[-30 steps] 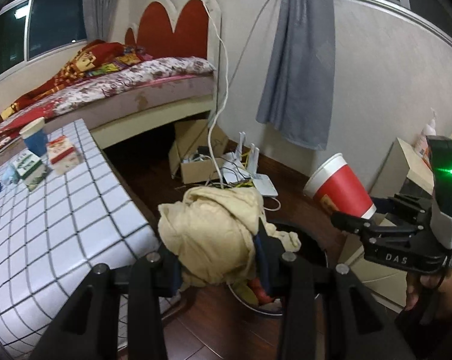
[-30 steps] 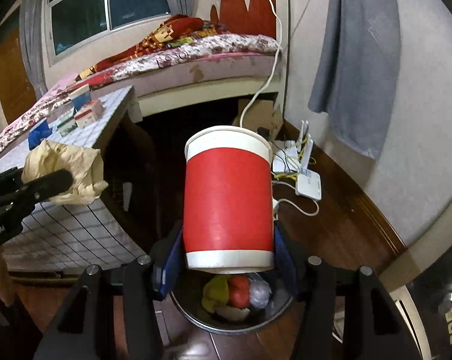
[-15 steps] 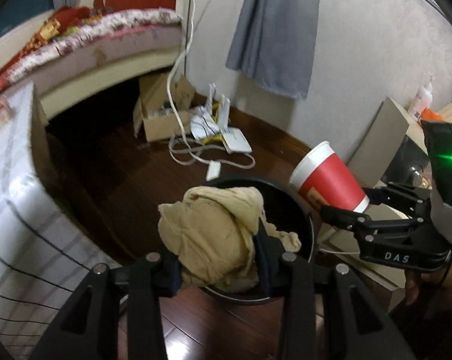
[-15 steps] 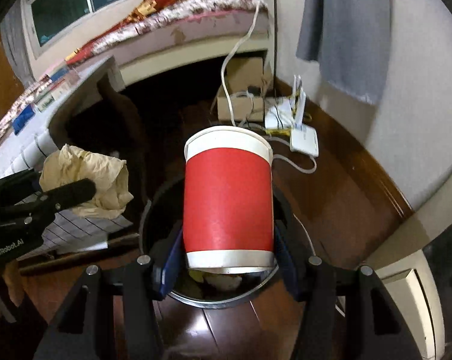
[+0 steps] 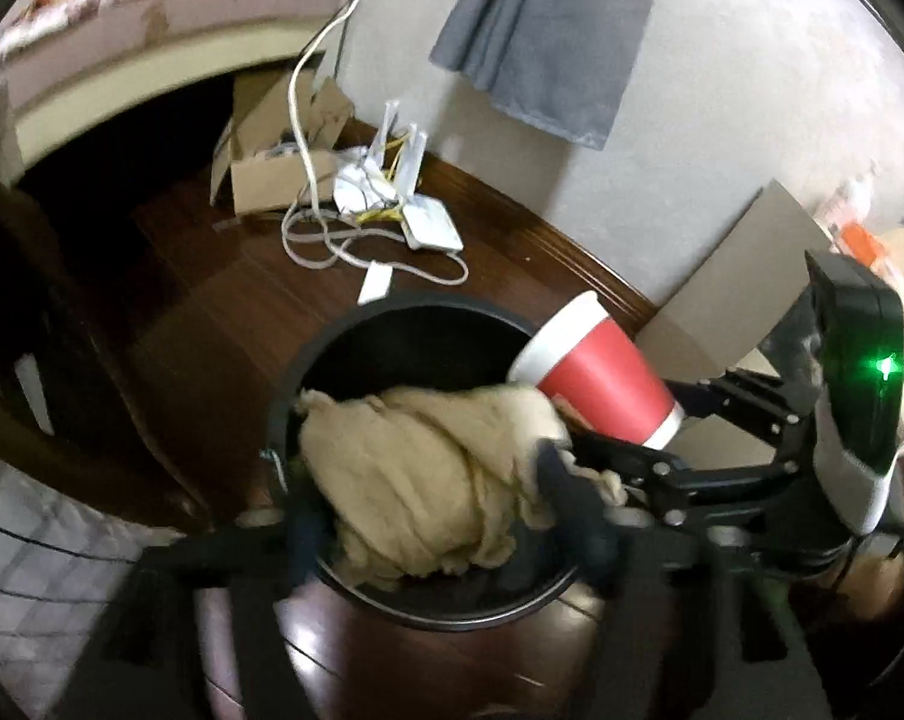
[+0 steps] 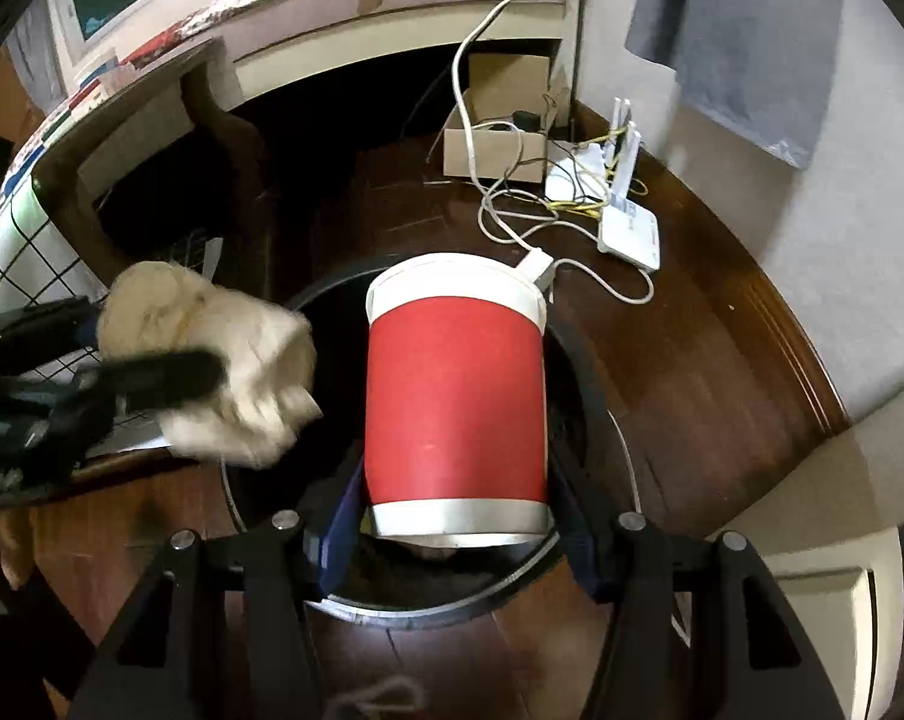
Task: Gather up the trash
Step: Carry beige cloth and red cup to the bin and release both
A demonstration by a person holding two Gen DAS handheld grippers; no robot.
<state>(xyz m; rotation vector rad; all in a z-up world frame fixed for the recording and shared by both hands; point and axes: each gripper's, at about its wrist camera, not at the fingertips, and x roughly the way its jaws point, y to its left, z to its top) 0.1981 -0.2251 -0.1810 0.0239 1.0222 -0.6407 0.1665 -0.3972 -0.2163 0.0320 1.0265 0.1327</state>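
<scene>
Both tools dropped over the bin (image 6: pixel 578 414); left tool (image 5: pixel 440 516) opening around wad (image 5: pixel 422 480), right tool (image 6: pixel 452 516) gripping cup (image 6: pixel 455 402), rim forward

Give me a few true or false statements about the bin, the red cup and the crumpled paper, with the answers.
1. The right tongs grip a red cup. True.
2. The cup lies at the bottom of the black bin. False: it is held above the bin.
3. The crumpled tan paper sits between the opening left tongs, over the bin. True.
4. A white router stands on the bed. False: it is on the floor by the wall.
</scene>
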